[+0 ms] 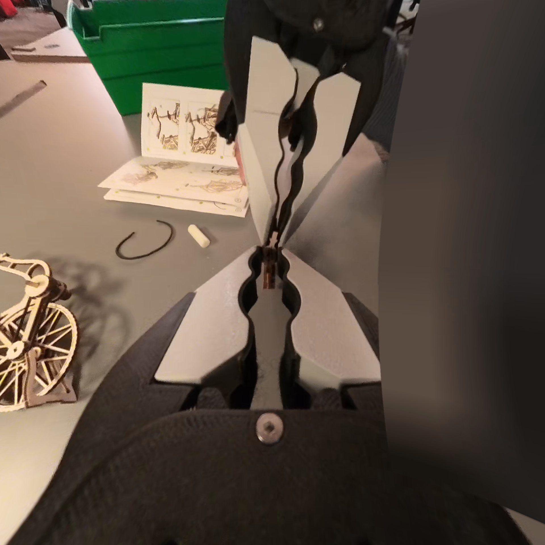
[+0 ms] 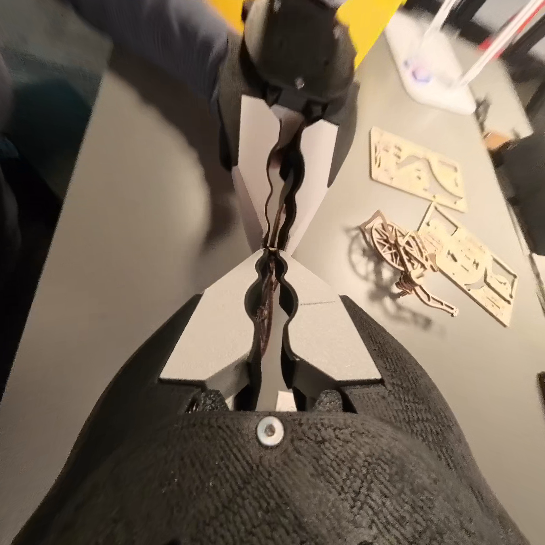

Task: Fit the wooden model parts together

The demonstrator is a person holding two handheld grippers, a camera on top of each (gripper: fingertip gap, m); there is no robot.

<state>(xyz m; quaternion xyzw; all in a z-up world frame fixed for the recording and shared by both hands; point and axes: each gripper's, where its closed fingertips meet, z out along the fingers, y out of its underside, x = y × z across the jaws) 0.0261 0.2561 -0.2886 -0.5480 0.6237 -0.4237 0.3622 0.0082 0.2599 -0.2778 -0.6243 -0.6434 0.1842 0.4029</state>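
Two grippers meet tip to tip above the grey table point(image 1: 59, 177), each clenched on a small wooden piece: the left gripper point(image 1: 269, 250) pinches a brown slotted part point(image 1: 269, 274), the right gripper point(image 2: 270, 254) what looks like a thin dark spoked piece point(image 2: 265, 312), blurred. Both pieces lie along the fingers' shared line, so the join runs straight ahead. Off to one side stand the wooden bicycle model point(image 1: 32, 339), instruction booklet point(image 1: 182, 165) and green bin point(image 1: 153, 50).

Looks like a workshop or hobby lab: grey worktable point(image 1: 59, 165), green storage bins point(image 1: 153, 50), open instruction booklet point(image 1: 182, 153), laser-cut plywood sheets point(image 2: 418, 168).
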